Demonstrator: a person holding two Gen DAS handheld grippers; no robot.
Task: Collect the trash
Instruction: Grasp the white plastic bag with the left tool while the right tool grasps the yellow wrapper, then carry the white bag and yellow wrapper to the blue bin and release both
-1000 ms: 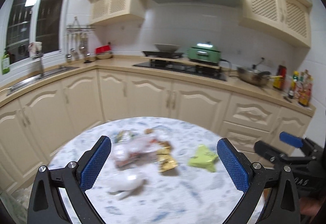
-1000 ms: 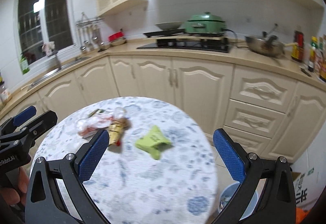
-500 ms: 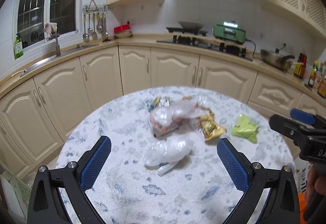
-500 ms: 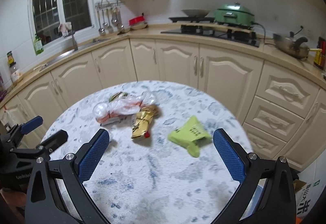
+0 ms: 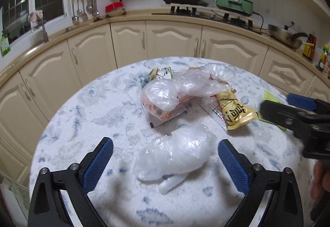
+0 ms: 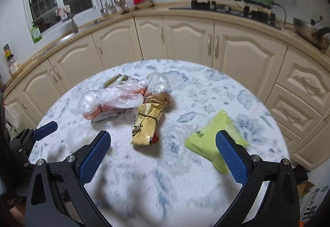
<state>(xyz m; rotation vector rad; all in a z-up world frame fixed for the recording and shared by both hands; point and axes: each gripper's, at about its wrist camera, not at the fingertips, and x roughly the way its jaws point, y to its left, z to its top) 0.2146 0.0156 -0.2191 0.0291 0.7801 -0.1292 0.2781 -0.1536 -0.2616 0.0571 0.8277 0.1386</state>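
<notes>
Both wrist views look steeply down, sharing the round table [image 5: 86, 103].

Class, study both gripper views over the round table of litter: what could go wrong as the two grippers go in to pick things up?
1. The left gripper, jaws just narrowing but open, straddles a crumpled clear bag; thin film may slip free.
2. The right gripper sits between the gold wrapper and green packet, so closing may catch neither.
3. The grippers look close together and might collide.

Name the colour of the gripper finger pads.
Blue, cross-hatched pads; clearest in the left wrist view.
</notes>
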